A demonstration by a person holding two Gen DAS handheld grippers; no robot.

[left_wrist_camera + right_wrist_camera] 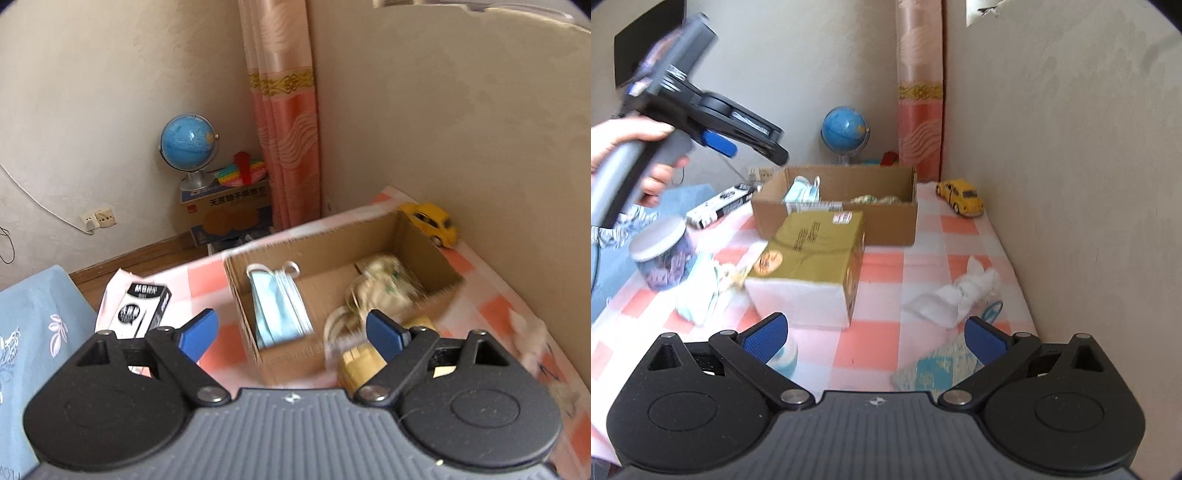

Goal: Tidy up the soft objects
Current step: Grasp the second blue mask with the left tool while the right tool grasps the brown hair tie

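Note:
An open cardboard box [410, 236] [886, 221] stands on the checked table. Inside lie blue face masks [277, 306] [803, 192] at its left and a cream cloth bundle [384, 288] [875, 200] at its right. My left gripper [291, 332] [746, 147] is open and empty, held above the box's near side. My right gripper [875, 338] is open and empty, low over the table's near part. A white crumpled cloth [960, 295], a teal patterned cloth [942, 365] and a pale cloth [701, 291] lie on the table.
A gold carton [809, 258] [360, 360] stands before the box. A yellow toy car [962, 197] [432, 221] sits by the wall. A lidded jar [663, 254] and a black-and-white pack [144, 310] [720, 206] are left. A globe [188, 144] stands on floor boxes beyond.

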